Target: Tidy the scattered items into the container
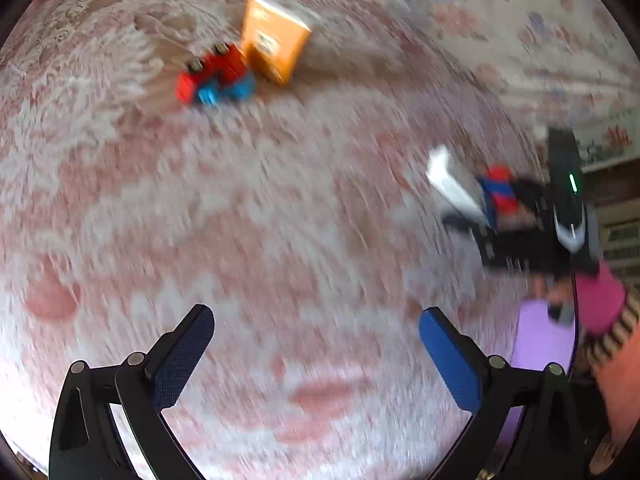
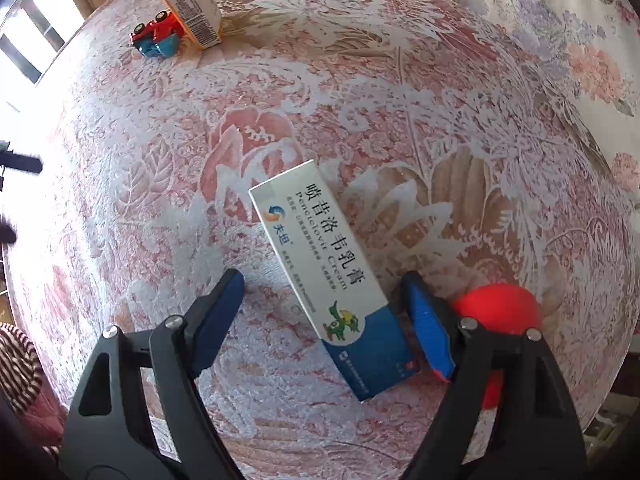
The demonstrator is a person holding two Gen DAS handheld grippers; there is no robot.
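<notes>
A white and blue cream box (image 2: 328,276) lies flat on the flowered cloth, slanting between the fingers of my right gripper (image 2: 324,278). The jaws stand open: the left pad (image 2: 218,316) is clear of the box and the right pad (image 2: 428,328) sits close beside its blue end. A red round thing (image 2: 496,308) lies just behind that right finger. Far off, a red and blue toy truck (image 2: 156,34) rests against an orange box (image 2: 192,4). My left gripper (image 1: 316,314) hangs open over bare cloth, with nothing between its fingers. The left wrist view is blurred.
The left wrist view shows the right gripper (image 1: 520,220) at the right, over the white box (image 1: 452,184). A lilac surface (image 1: 536,340) and a pink sleeve (image 1: 600,300) show at the lower right. The round table's edge (image 2: 600,360) curves close by.
</notes>
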